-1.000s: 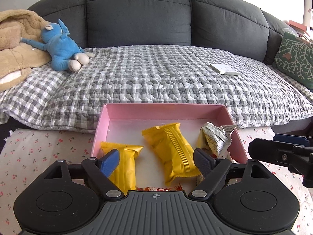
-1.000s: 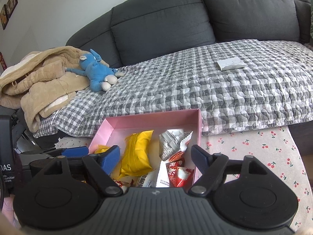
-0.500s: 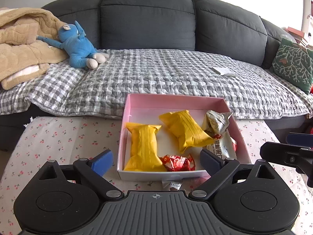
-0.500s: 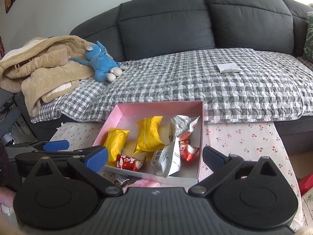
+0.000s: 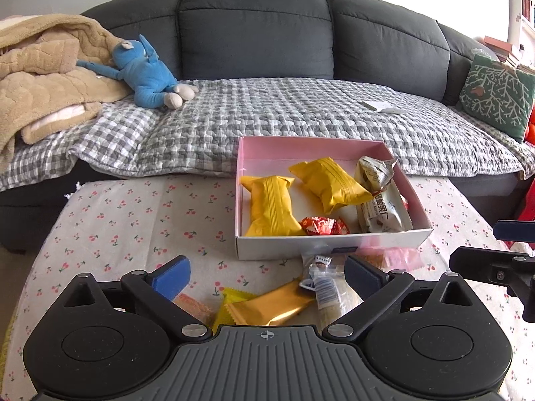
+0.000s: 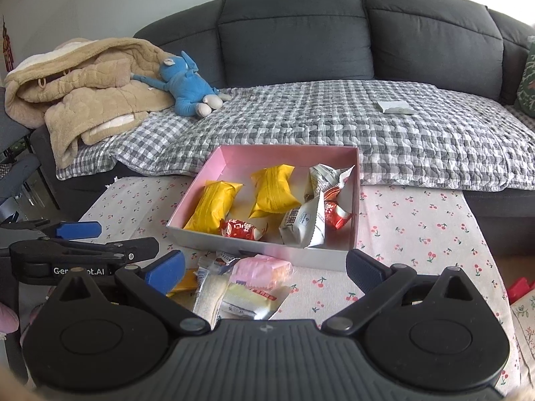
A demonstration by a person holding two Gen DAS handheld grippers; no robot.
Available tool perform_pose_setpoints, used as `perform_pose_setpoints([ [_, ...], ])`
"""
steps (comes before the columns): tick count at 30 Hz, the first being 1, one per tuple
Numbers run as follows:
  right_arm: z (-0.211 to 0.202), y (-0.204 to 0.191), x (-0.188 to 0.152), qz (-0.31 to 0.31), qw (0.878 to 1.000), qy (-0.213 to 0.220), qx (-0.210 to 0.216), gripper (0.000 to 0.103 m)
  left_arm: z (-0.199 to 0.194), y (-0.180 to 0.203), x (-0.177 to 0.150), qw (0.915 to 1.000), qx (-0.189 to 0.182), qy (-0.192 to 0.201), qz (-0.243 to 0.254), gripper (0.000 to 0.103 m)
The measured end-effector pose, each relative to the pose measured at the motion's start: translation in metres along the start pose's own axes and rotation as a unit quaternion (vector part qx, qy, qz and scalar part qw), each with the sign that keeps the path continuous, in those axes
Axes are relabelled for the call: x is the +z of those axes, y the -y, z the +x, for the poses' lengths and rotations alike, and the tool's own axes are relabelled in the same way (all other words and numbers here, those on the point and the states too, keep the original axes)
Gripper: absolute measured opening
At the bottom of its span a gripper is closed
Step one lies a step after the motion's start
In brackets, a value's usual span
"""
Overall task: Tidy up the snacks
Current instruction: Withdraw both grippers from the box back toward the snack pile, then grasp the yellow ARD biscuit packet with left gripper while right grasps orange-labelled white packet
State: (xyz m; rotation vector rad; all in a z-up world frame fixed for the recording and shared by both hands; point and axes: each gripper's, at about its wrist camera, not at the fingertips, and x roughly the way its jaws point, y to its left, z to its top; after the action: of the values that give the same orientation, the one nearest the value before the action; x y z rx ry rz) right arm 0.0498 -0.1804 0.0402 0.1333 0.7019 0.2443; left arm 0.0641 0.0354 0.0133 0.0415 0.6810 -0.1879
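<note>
Pink box (image 5: 331,245) holding snacks, loose packets (image 6: 247,287) in front — left gripper (image 5: 265,275), right gripper (image 6: 265,269) both spread, empty.

A blue plush toy (image 5: 147,73) lies against a tan blanket (image 5: 43,80) on the dark sofa (image 5: 257,33), whose checked cover (image 5: 284,117) carries a small white packet (image 5: 382,106) near a green cushion (image 5: 495,95).

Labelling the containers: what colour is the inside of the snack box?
Pink inside, its outer front wall white: snack box. The right wrist view shows it best.
</note>
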Motion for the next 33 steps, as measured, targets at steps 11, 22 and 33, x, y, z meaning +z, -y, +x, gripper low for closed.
perform_pose_setpoints([
  [11,-0.003,-0.009,-0.037,-0.019,1.000,0.006,-0.002,0.103,-0.006,-0.010,-0.036,0.9990,0.012,-0.005,0.042,0.100],
  [22,0.008,-0.016,-0.070,-0.039,0.999,-0.016,-0.011,0.103,0.001,-0.025,-0.073,0.9967,0.008,-0.015,0.080,0.100],
  [33,0.028,-0.011,-0.089,-0.042,0.997,-0.048,-0.036,0.102,0.029,-0.025,-0.074,0.9956,-0.033,-0.031,0.081,0.094],
])
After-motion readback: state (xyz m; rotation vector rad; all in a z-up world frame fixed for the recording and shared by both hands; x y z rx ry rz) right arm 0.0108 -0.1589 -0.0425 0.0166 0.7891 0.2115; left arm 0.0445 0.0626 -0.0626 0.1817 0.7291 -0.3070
